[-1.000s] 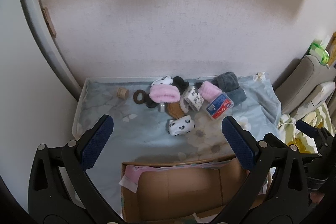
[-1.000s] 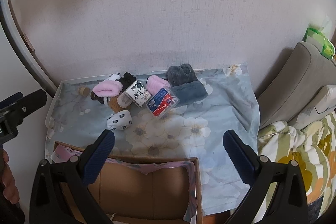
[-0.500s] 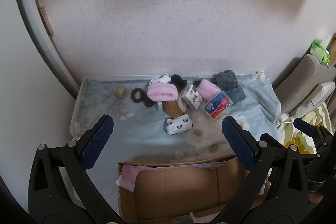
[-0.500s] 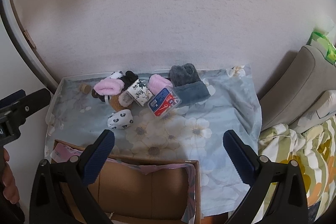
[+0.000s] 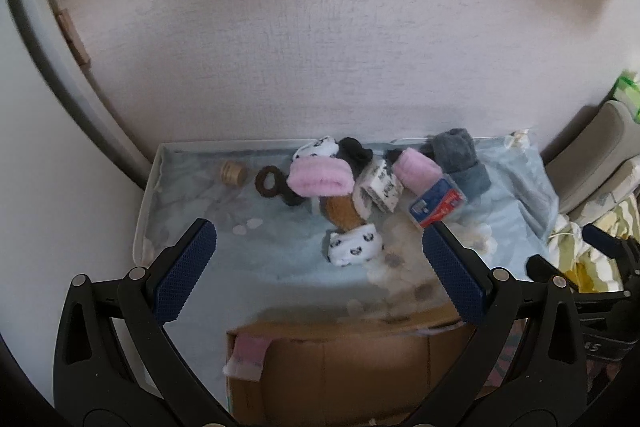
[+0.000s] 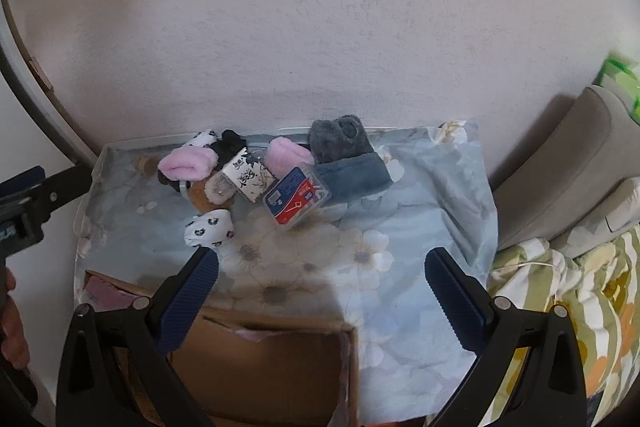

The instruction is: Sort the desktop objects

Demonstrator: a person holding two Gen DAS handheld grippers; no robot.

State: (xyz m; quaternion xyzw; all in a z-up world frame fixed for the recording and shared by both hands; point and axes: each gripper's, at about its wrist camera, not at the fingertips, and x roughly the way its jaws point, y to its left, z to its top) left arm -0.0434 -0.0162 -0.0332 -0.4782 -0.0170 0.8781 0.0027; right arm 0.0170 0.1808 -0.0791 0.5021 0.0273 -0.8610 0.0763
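Note:
A heap of small things lies at the back of a floral blue cloth (image 5: pixel 248 267) (image 6: pixel 400 227): pink rolls (image 5: pixel 320 179) (image 6: pixel 188 165), a grey fleece bundle (image 5: pixel 460 155) (image 6: pixel 344 155), a clear card box (image 5: pixel 438 203) (image 6: pixel 298 197), a white printed box (image 5: pixel 380 187) (image 6: pixel 246 179), a brown round piece (image 5: pixel 344 213), and a panda-print roll (image 5: pixel 354 249) (image 6: pixel 210 229) lying apart in front. My left gripper (image 5: pixel 316 267) is open and empty, above the cloth short of the heap. My right gripper (image 6: pixel 320 291) is open and empty, nearer the front.
An open cardboard box (image 5: pixel 348 371) (image 6: pixel 260 363) stands at the front edge. A wooden spool (image 5: pixel 232 173) and a dark hair ring (image 5: pixel 268 181) lie at the back left. The wall rises behind. A grey cushion (image 6: pixel 560 163) and striped bedding (image 6: pixel 560 307) lie to the right.
Both grippers have drifted slightly; the heap sits a little higher and further left in the left wrist view. Nothing was picked up and the jaws stay open.

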